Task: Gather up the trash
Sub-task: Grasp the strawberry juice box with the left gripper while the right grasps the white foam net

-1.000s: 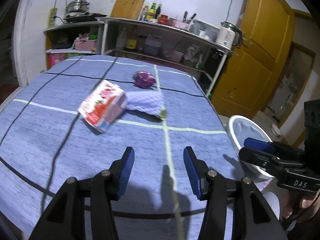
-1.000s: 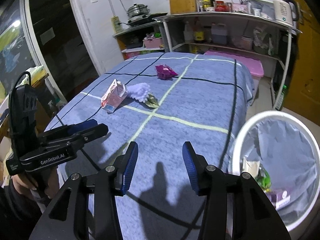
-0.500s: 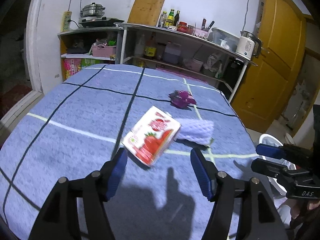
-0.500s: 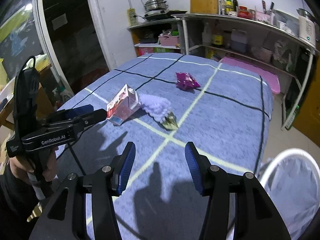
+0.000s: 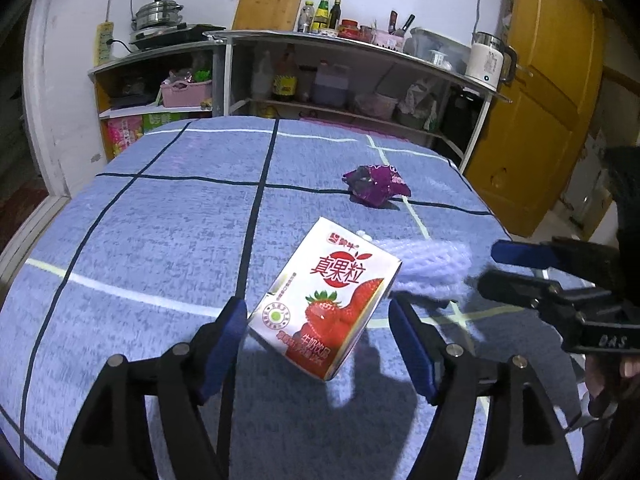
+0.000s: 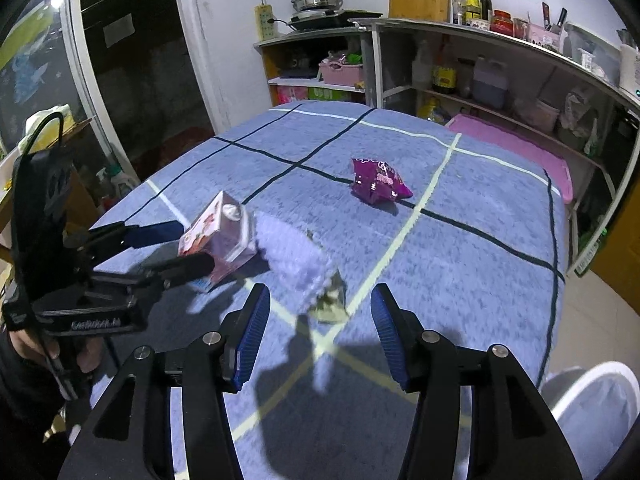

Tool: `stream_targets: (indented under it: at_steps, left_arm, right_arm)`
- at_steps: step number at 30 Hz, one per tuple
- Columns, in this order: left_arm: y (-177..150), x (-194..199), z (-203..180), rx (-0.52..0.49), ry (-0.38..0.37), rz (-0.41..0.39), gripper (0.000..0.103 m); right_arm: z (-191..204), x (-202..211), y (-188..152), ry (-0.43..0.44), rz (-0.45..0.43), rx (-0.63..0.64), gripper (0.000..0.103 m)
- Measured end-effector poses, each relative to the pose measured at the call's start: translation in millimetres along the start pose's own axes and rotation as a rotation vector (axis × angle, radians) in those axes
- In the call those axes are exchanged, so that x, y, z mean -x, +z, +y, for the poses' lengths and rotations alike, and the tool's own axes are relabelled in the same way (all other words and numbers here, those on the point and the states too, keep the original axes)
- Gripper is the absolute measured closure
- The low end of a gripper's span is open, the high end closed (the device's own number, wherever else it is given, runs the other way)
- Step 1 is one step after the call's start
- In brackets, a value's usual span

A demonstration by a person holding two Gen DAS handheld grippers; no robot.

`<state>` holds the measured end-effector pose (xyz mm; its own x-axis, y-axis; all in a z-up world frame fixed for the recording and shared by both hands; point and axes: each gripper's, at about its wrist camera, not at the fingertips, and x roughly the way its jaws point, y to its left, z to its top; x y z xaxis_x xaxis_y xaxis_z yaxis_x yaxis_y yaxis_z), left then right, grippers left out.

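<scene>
Closing in on the carton [image 5: 326, 304] now, the left gripper [image 5: 316, 334] stands wide, its jaws having just been opening, and the carton's near end sits between the blue pads without touching either. That carton lies tilted on the blue checked worktop [image 5: 160, 216], strawberry face up, one corner raised. Just behind it is a pale foam sleeve [image 5: 430, 266], and farther back a purple wrapper [image 5: 376, 184], well apart. For a clean grab, I'd say push forward until the pads span the carton's body rather than its corner, square the jaws to its long sides, then squeeze gently; a thin carton will likely crush or skid if pinched at the edge.

Over to the right wrist view: the right gripper [image 6: 320, 324] is open too, its jaws having widened a little, nothing between them yet. It points at the foam sleeve [image 6: 294, 256] and a small crumpled scrap [image 6: 330, 304] at its near end. The carton [image 6: 218, 236] sits left of the sleeve with the left gripper [image 6: 176, 248] around it. The bin [image 6: 592, 412] waits at lower right, off the worktop's edge. Best to keep the two grippers from crowding each other here.
</scene>
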<state>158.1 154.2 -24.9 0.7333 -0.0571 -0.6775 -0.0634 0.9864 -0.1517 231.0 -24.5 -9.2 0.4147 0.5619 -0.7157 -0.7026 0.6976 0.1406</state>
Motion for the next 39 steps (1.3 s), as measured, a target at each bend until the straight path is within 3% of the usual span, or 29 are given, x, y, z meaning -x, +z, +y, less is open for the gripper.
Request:
stream_targets:
  at_steps: [7, 17, 23, 32, 33, 39]
  left_arm:
    - [2, -3, 3, -0.009, -0.002, 0.003, 0.027]
    - [6, -4, 15, 0.001, -0.021, 0.008, 0.027]
    - [4, -16, 15, 0.004, -0.051, 0.057, 0.027]
    - [0, -6, 7, -0.003, -0.042, 0.015, 0.035]
    - [-1, -4, 5, -0.005, -0.04, 0.012, 0.043]
    - [-9, 7, -5, -0.004, -0.035, -0.001, 0.043]
  right_arm:
    - [2, -21, 12, 0.041, 0.029, 0.001, 0.049]
    - [12, -34, 3, 0.08, 0.063, 0.024, 0.05]
    - [16, -37, 0, 0.069, 0.066, 0.041, 0.075]
    - [15, -27, -5, 0.069, 0.05, 0.02, 0.082]
    - [14, -25, -6, 0.07, 0.048, 0.016, 0.082]
    - [13, -11, -15, 0.073, 0.036, -0.008, 0.083]
